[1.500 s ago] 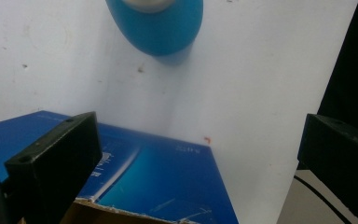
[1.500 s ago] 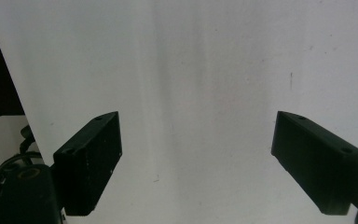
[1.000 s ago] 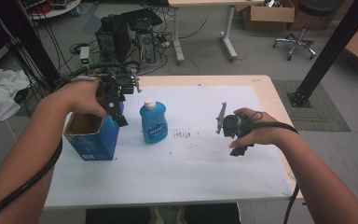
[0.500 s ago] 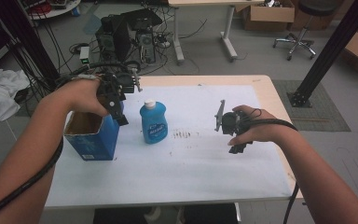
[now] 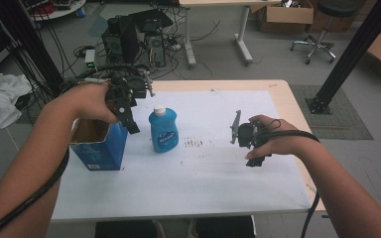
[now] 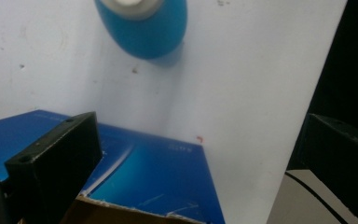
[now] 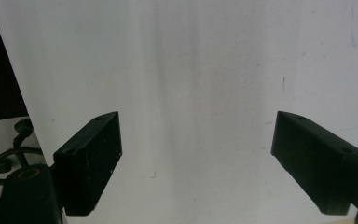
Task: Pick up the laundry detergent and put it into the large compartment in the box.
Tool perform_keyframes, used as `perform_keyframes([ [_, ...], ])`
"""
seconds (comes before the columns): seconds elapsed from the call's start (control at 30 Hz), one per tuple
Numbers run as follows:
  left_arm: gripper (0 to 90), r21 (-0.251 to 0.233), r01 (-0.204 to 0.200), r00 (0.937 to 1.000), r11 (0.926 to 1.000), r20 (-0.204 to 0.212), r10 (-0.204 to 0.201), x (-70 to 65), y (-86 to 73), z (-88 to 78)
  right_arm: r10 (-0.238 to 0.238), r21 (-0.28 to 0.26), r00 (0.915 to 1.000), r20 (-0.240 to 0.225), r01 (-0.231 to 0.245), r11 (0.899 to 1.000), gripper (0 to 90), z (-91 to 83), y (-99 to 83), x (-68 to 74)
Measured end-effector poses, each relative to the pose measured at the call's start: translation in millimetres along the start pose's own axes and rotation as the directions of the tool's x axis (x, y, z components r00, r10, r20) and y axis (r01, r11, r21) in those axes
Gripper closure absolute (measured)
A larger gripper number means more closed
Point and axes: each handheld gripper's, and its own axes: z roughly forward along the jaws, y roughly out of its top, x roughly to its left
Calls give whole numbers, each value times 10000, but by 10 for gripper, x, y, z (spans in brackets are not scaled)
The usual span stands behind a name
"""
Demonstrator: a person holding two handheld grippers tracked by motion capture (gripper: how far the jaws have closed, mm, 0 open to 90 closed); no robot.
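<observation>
Blue box near left edge of table, top open, upright, long axis vertical, opening facing up. Left gripper just above its right rim, jaws spread wide, holding nothing; one jaw over box edge in left gripper view. Blue bottle just beside box on right, upright, white cap up, apart from box. Right gripper well apart on right, over white sheet, jaws wide apart, empty.

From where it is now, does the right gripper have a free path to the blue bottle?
Probably yes. The right gripper is open, and bare white table lies between it and the upright blue bottle. The left gripper hangs on the bottle's far side.
</observation>
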Motion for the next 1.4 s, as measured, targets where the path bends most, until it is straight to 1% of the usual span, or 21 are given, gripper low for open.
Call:
perform_keyframes([
  [0.17, 1, 173, 62, 10000, 9998, -19, -62, -13, 26, -7, -45, -97, 10000, 68, 46, 9999, 162, -21, 9, 25],
  [0.33, 1, 220, 256, 9996, 9994, 134, -259, 3, 55, -12, -107, -155, 9999, 125, 109, 9998, 162, -35, 18, 49],
  [0.37, 1, 203, 400, 9990, 9990, 206, -404, 14, 70, -15, -149, -186, 9998, 132, 152, 9997, 162, -38, 17, 54],
  [0.4, 1, 203, 400, 9990, 9990, 206, -404, 14, 70, -15, -158, -196, 9998, 128, 161, 9997, 162, -39, 16, 54],
  [0.43, 1, 301, 533, 9983, 9981, 210, -540, 28, 92, -16, -194, -211, 9997, 145, 197, 9996, 162, -40, 17, 52],
  [0.47, 1, 301, 533, 9983, 9981, 210, -540, 28, 92, -16, -194, -211, 9997, 145, 197, 9996, 162, -40, 17, 52],
  [0.5, 1, 437, 608, 9979, 9972, 174, -616, 36, 124, -17, -198, -199, 9997, 170, 201, 9996, 162, -49, 19, 50],
  [0.57, 1, 524, 605, 9980, 9968, 156, -614, 39, 146, -20, -221, -208, 9996, 173, 224, 9995, 162, -52, 21, 50],
  [0.63, 1, 606, 672, 9974, 9959, 229, -687, 54, 200, -34, -257, -266, 9994, 214, 263, 9993, 162, -63, 27, 57],
  [0.73, 1, 580, 822, 9960, 9949, 295, -840, 68, 242, -56, -299, -305, 9992, 253, 307, 9991, 162, -68, 26, 65],
  [0.77, 1, 529, 807, 9961, 9953, 310, -824, 71, 258, -64, -303, -354, 9993, 240, 311, 9989, 162, -70, 24, 66],
  [0.83, 1, 595, 782, 9963, 9952, 304, -801, 73, 300, -68, -275, -471, 9994, 210, 285, 9985, 162, -69, 10, 61],
  [0.9, 1, 691, 755, 9966, 9947, 284, -776, 75, 349, -66, -268, -388, 9994, 210, 276, 9989, 162, -62, -5, 59],
  [1.0, 1, 689, 566, 9979, 9960, 270, -586, 73, 418, -63, -234, -429, 9995, 222, 244, 9988, 162, -65, -21, 54],
  [1.13, 1, 804, 600, 9978, 9950, 246, -621, 93, 477, -48, -241, -438, 9995, 219, 250, 9987, 162, -68, -23, 57],
  [1.17, 1, 912, 633, 9976, 9938, 211, -655, 106, 516, -34, -257, -429, 9995, 197, 265, 9987, 162, -62, -21, 63],
  [1.4, 1, 931, 643, 9976, 9936, 212, -665, 141, 614, -1, -276, -443, 9994, 216, 285, 9986, 162, -61, -2, 67],
])
